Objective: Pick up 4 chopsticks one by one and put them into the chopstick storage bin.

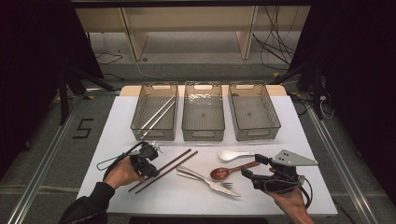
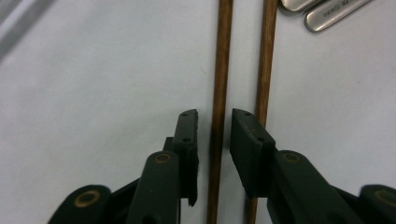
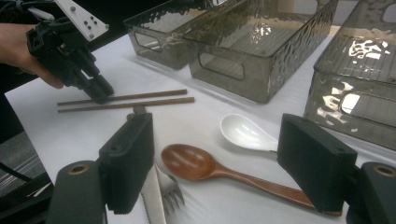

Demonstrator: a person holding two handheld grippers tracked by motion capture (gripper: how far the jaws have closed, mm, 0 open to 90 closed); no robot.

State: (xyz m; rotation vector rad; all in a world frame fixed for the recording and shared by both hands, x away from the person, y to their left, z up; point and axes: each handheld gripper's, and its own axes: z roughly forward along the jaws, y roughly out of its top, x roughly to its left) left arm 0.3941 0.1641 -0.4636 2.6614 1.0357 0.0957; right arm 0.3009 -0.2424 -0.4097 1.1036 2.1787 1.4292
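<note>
White table (image 1: 289, 126) sat w/ dark floor around it & a wooden shelf unit (image 1: 187, 28) at the far side. High view: three clear bins in a row at the far part of the table; left bin (image 1: 155, 111) held a pair of metal chopsticks (image 1: 158, 115), middle bin (image 1: 202, 111) & right bin (image 1: 253, 111) looked bare inside. Near side, left to right: two brown wooden chopsticks (image 1: 164, 170) lying diagonally, a metal knife & fork (image 1: 211, 182), a brown wooden spoon (image 1: 232, 170), a white ceramic spoon (image 1: 232, 154) just beyond it. Left gripper (image 1: 150, 169) was held in the left hand (image 1: 122, 172), tips down at the chopsticks. Right gripper (image 1: 251, 166) was in the right hand (image 1: 289, 198), pointing left, near the wooden spoon's handle.

Left gripper view: left gripper (image 2: 214, 122) jaws stood slightly apart, straddling one chopstick (image 2: 219, 93), not clamped; second chopstick (image 2: 265, 70) ran just beside the right jaw, partly under it. Metal handle ends (image 2: 322, 11) showed at the far right.

Right gripper view: right gripper (image 3: 219, 149) jaws were wide apart, holding nothing. Btwn them lay the wooden spoon (image 3: 196, 163) & the white spoon (image 3: 245, 133); fork tines (image 3: 170, 191) & a serrated knife blade (image 3: 152, 196) sat by the left jaw. Further off, the left gripper (image 3: 100, 95) touched down on the chopsticks (image 3: 140, 100), bins (image 3: 247, 51) behind.
</note>
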